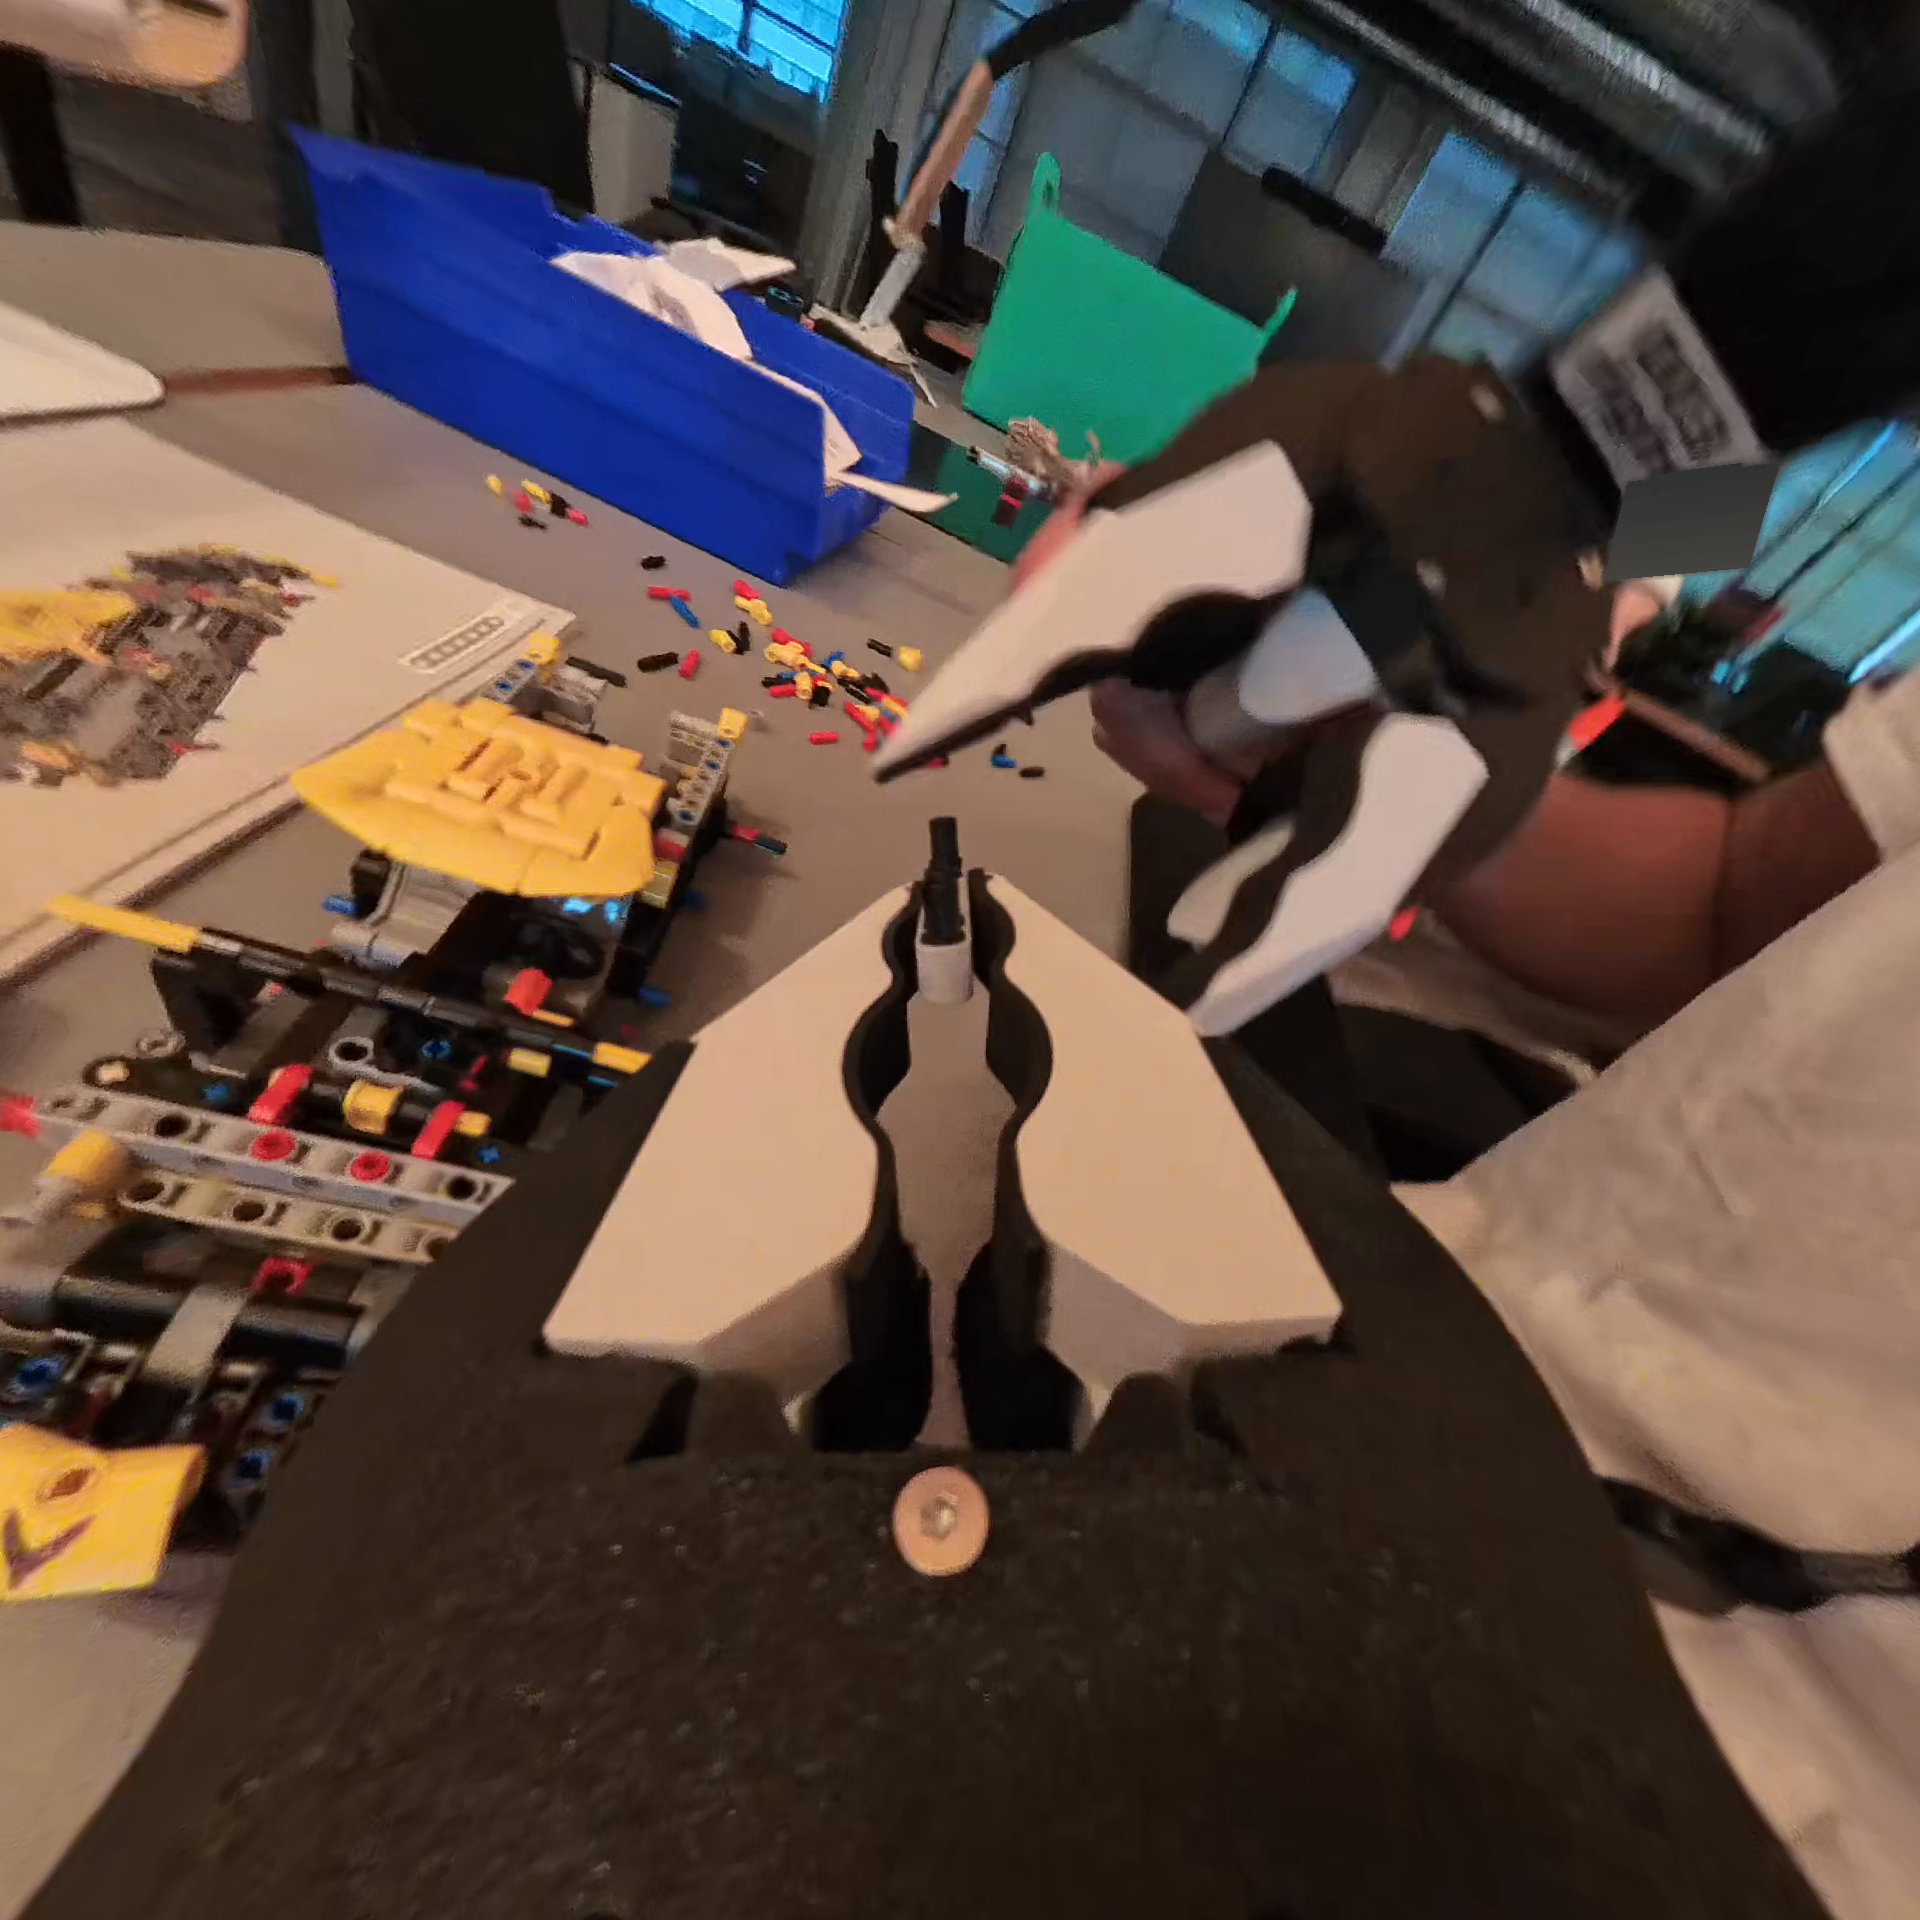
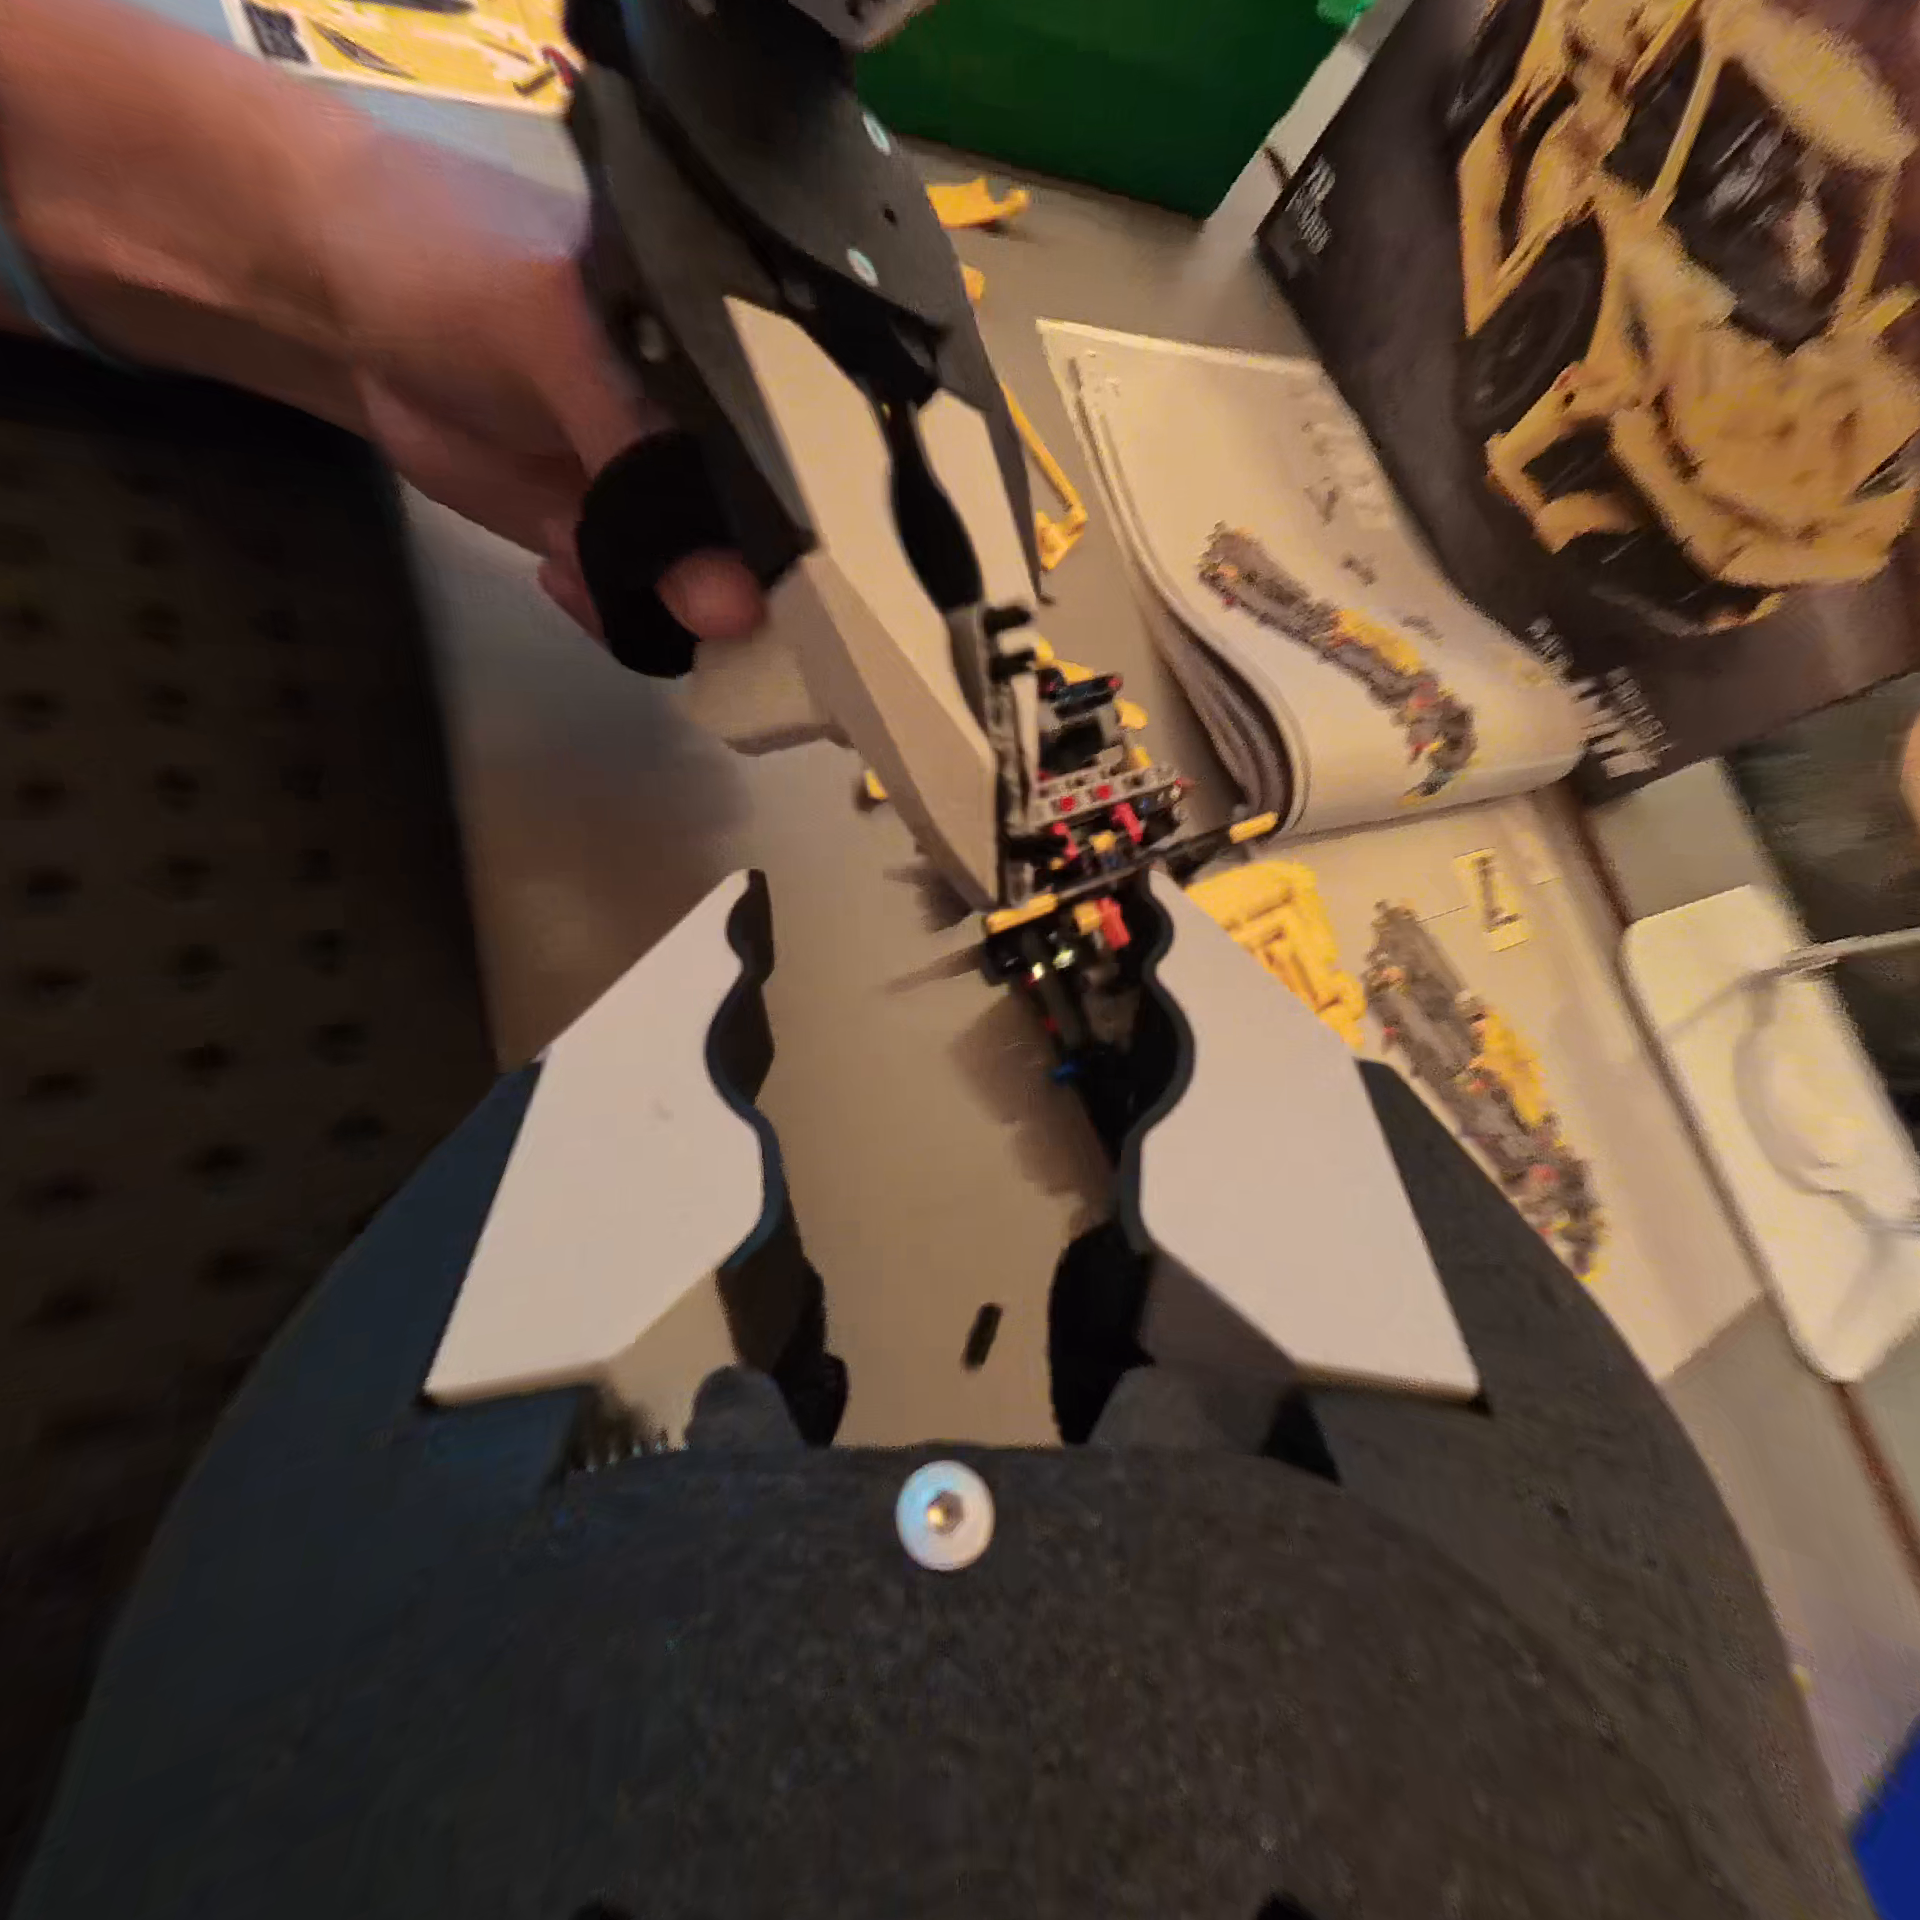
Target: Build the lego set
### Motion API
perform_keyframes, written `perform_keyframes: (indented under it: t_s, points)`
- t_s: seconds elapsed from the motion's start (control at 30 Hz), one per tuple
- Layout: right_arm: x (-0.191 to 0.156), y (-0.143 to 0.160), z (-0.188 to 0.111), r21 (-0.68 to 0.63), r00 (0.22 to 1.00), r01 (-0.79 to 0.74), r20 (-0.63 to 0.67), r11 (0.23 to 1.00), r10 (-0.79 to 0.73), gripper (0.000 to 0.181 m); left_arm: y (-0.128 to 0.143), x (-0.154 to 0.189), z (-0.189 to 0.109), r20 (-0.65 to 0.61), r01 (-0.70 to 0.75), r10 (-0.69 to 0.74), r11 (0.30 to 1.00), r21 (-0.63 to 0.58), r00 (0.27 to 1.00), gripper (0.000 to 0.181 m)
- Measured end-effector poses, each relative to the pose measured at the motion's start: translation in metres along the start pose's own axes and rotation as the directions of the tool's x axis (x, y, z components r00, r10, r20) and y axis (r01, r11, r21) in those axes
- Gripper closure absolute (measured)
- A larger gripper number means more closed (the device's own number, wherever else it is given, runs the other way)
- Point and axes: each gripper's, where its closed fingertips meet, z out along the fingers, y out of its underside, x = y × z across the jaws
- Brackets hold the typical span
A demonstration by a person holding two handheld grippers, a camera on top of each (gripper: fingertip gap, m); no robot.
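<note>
Now: left gripper [image 1: 943, 883] clenched on black pin in grey sleeve [image 1: 943, 925] | right gripper [image 2: 956, 904] jaws released | half-built yellow-black lego model [image 1: 395, 1018] left on table [image 1: 914, 810], bare table ahead.

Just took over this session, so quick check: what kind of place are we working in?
Likely a workshop or lab bench, not a home: a grey table with blue and green parts bins, industrial-looking windows behind, and a half-built Lego model beside its instruction booklet.

2 close wrist views, shared lego model [image 1: 395, 1039]
</note>
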Motion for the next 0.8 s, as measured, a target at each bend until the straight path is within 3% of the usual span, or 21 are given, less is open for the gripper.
perform_keyframes:
  t_s: [0.1,0.33,0.53,0.67,0.73,0.8]
  points:
    - [-0.001,-0.012,0.006,0.023,0.991,0.101,-0.085,0.995,-0.099,0.126,-0.008,0.002,-0.006,-0.076,0.109,-0.105,0.993,0.053,0.992,0.174]
    - [0.001,-0.01,0.015,-0.001,0.979,0.151,-0.137,0.988,-0.15,0.138,0.0,0.003,-0.003,-0.092,0.152,-0.15,0.988,0.007,0.984,0.175]
    - [-0.003,-0.019,0.016,0.144,0.995,-0.054,-0.079,0.988,0.066,0.132,-0.005,0.003,-0.005,-0.113,0.199,-0.194,0.979,0.041,0.975,0.176]
    - [0.001,-0.026,0.004,0.193,0.993,-0.096,-0.049,0.976,0.107,0.14,-0.011,0.011,-0.003,-0.14,0.175,-0.164,0.982,0.067,0.976,0.174]
    - [0.005,-0.022,-0.007,0.175,0.99,-0.14,-0.001,0.975,0.143,0.137,-0.008,0.005,-0.005,-0.068,0.096,-0.093,0.994,0.052,0.993,0.174]
    - [0.02,0.004,-0.02,0.093,0.98,-0.197,0.003,0.976,0.198,0.138,-0.005,-0.004,-0.008,0.014,0.014,-0.015,0.999,0.033,1.0,0.174]
